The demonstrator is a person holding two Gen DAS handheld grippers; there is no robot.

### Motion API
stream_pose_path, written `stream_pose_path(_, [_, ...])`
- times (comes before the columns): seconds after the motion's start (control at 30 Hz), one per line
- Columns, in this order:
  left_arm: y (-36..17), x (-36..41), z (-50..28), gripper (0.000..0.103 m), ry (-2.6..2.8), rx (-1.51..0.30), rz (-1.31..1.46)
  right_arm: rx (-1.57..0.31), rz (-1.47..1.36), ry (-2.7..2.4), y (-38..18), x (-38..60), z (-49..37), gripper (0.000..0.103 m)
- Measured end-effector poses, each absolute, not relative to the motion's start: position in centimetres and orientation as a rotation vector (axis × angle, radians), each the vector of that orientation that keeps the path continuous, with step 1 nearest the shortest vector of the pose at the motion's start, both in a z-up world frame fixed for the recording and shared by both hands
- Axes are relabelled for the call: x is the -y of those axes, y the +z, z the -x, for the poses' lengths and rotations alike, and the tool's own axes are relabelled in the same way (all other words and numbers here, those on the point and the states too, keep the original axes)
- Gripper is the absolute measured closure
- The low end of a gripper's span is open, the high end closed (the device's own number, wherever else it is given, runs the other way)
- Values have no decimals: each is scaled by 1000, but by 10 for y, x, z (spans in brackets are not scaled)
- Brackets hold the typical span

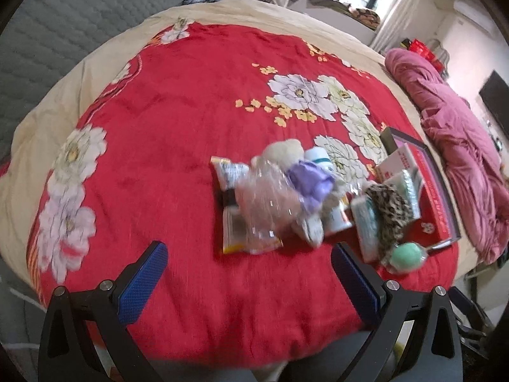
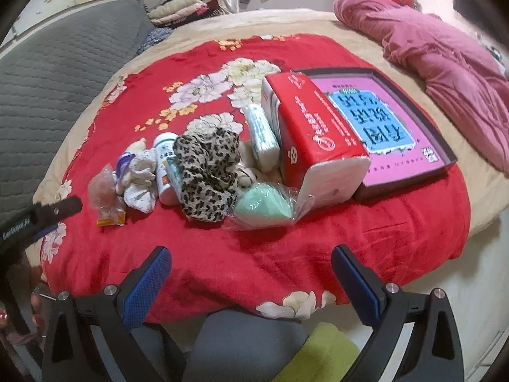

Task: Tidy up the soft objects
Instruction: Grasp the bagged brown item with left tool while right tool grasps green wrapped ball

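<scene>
A pile of small items lies on the red floral blanket [image 2: 222, 254]. It holds a leopard-print scarf [image 2: 206, 172], a mint green sponge in clear wrap [image 2: 264, 205], a white sock bundle [image 2: 140, 178], a white bottle [image 2: 165, 165], a tissue pack [image 2: 262, 133] and a red tissue box [image 2: 315, 133]. In the left wrist view the scarf [image 1: 389, 210], the sponge [image 1: 405, 258], a clear plastic bag [image 1: 264, 197] and a purple cloth [image 1: 310, 181] show. My left gripper [image 1: 248, 277] is open and empty before the pile. My right gripper [image 2: 251, 280] is open and empty near the blanket's front edge.
A shallow box with a pink and blue sheet [image 2: 381, 121] lies at the right of the pile. A crumpled pink quilt [image 2: 429, 51] lies at the far right. A grey quilted headboard [image 2: 47, 73] stands on the left. Folded clothes [image 2: 178, 9] are stacked behind.
</scene>
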State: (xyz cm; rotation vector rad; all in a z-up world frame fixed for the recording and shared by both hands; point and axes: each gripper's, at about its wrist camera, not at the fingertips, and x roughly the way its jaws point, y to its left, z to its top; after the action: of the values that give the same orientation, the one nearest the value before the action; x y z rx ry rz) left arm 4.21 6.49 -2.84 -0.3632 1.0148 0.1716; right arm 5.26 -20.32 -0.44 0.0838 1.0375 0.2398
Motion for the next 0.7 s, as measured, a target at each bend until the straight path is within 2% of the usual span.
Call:
stream_pose_path(0.2, [-46, -62, -68, 2, 148, -1048, 322, -1066, -112, 219, -16, 206, -63, 2])
stream_pose_path(0.3, [-45, -61, -73, 10, 127, -1032, 328, -1098, -173, 193, -23, 212, -71, 2])
stream_pose_path(0.37, [-49, -63, -76, 11, 101, -1048, 351, -1128, -227, 169, -30, 218, -75, 4])
stream_pose_path(0.43, [-52, -65, -78, 22, 80, -1055, 373, -1155, -299, 137, -37, 226, -80, 5])
stream_pose_path(0.47, [-53, -66, -79, 24, 70, -1057, 382, -1160, -343, 126, -39, 230, -82, 7])
stream_pose_path(0.6, [-55, -68, -83, 27, 56, -1055, 393, -1151, -528, 105, -44, 246, -96, 8])
stream_pose_path(0.7, [-54, -69, -86, 31, 36, -1053, 399, -1177, -554, 100, -54, 244, -107, 16])
